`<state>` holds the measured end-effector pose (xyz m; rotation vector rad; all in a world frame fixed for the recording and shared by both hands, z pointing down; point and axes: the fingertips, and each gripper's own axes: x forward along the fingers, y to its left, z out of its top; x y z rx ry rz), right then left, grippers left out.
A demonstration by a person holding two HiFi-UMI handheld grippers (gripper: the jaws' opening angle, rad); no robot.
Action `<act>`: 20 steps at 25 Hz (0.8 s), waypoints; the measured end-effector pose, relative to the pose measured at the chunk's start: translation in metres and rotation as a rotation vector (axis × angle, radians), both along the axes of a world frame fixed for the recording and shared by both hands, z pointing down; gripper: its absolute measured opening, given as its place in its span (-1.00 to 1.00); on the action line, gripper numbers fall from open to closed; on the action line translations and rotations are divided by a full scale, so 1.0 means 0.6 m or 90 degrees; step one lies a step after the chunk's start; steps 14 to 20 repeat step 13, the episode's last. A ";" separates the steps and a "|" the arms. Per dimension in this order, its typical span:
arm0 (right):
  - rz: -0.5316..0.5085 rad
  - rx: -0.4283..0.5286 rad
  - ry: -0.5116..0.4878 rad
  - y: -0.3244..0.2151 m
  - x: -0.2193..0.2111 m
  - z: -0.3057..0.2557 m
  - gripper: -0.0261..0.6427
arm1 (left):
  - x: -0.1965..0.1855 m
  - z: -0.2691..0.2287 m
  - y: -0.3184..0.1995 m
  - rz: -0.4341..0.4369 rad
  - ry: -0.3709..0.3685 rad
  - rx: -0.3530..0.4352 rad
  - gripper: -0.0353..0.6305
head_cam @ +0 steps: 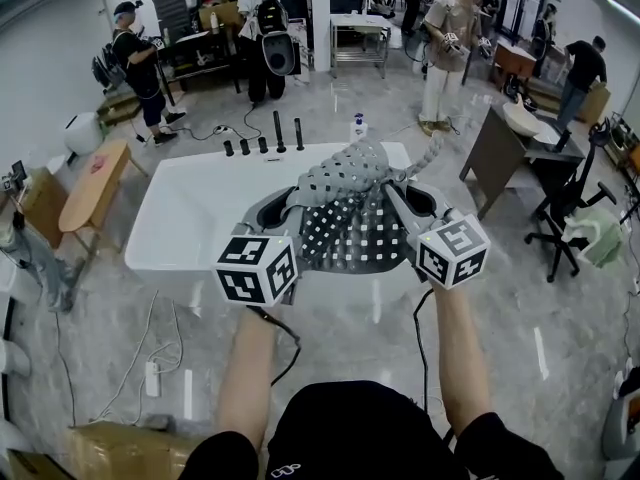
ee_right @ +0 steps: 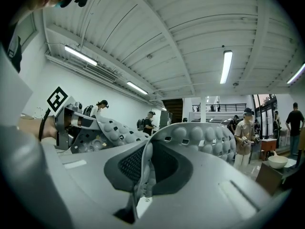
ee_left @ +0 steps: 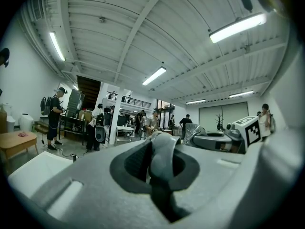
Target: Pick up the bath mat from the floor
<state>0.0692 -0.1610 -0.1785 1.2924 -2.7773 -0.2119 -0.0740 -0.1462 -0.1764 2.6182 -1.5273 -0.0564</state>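
Grey marbled floor tiles (head_cam: 520, 338) are stretching across a busy, high-ceilinged workshop, where several people (head_cam: 262, 28) are standing at the far side among tables and racks. A long white rectangular bathtub (head_cam: 200, 218) is sitting in the middle of the floor. Black tap fittings (head_cam: 265, 140) and a small white bottle (head_cam: 358, 126) are lining its far rim. A low wooden bench (head_cam: 95, 183) is lying to its left and a black office chair (head_cam: 560, 213) is standing to its right.

The person is holding both tools out level over the tub's near side. The grey rubber bath mat with rounded bumps and small holes (head_cam: 345, 183) is hanging in the air between them, off the floor, bunched and draped above the right part of the tub.

The left gripper (head_cam: 292, 206) is clenching the mat's left edge. In the left gripper view, a folded grey strip of the mat is being pinched between the closed jaws. The right gripper (head_cam: 402, 196) is clamping the mat's right edge. In the right gripper view, the thin edge is running down between its jaws while the bumpy sheet is arching away to the far side.
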 end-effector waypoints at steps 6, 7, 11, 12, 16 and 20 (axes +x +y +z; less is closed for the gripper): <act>0.006 0.000 -0.002 -0.011 0.002 -0.008 -0.87 | 0.000 -0.012 -0.011 0.003 -0.003 0.001 -0.84; 0.006 0.000 -0.002 -0.011 0.003 -0.010 -0.87 | 0.001 -0.014 -0.011 0.003 -0.003 0.001 -0.84; 0.005 0.004 -0.002 -0.003 0.006 -0.001 -0.87 | 0.004 -0.005 -0.004 0.003 -0.005 0.003 -0.84; 0.005 0.004 -0.002 0.000 0.006 0.004 -0.87 | 0.005 -0.001 -0.002 0.003 -0.005 0.003 -0.84; 0.005 0.004 -0.001 0.002 0.007 0.009 -0.87 | 0.006 0.004 0.000 0.004 -0.005 0.004 -0.84; 0.005 0.004 -0.001 0.002 0.007 0.009 -0.87 | 0.006 0.004 0.000 0.004 -0.005 0.004 -0.84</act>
